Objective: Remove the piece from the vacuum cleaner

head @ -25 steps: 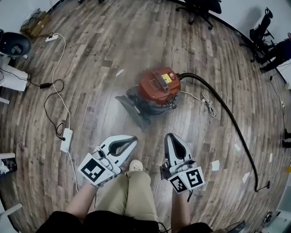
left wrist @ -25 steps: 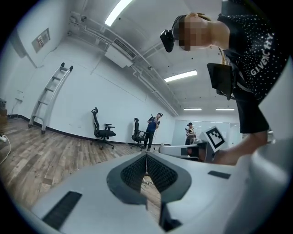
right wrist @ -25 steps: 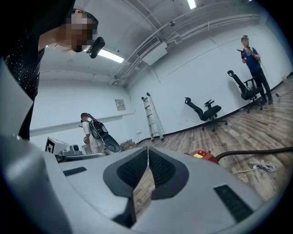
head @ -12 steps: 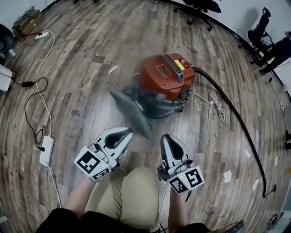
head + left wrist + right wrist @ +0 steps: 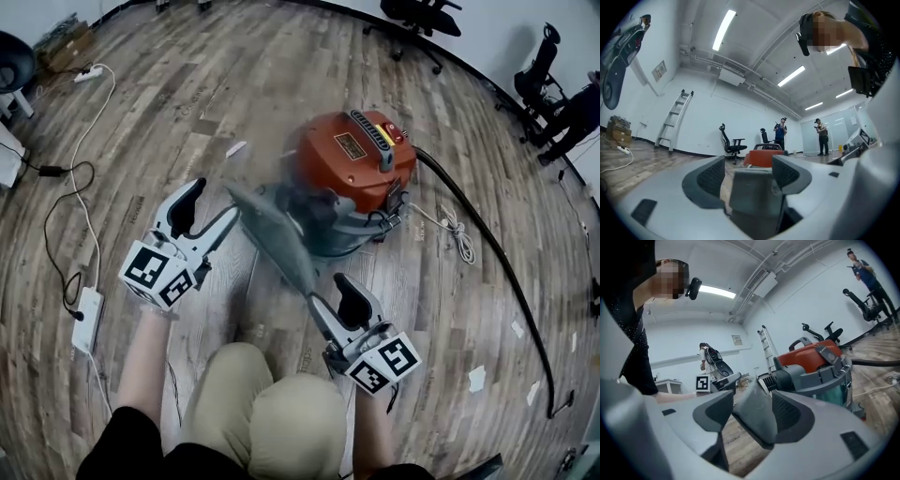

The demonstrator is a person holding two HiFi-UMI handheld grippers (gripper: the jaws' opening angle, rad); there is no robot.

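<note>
Wooden floor (image 5: 141, 112) carries one orange-red vacuum cleaner (image 5: 352, 164), with one grey piece (image 5: 272, 234) at its front, reaching toward the person. Two tongs, left (image 5: 212, 201) and right (image 5: 330, 298), have just been opening and stand wide, each straddling one end of that piece. One black hose (image 5: 487, 253) trails right; one white power strip (image 5: 86, 319) lies left.

left gripper (image 5: 211, 204), right gripper (image 5: 330, 295): white shells, black pads, black-white marker cubes (image 5: 157, 275); khaki trousers (image 5: 272, 412); black top (image 5: 141, 455)
</note>
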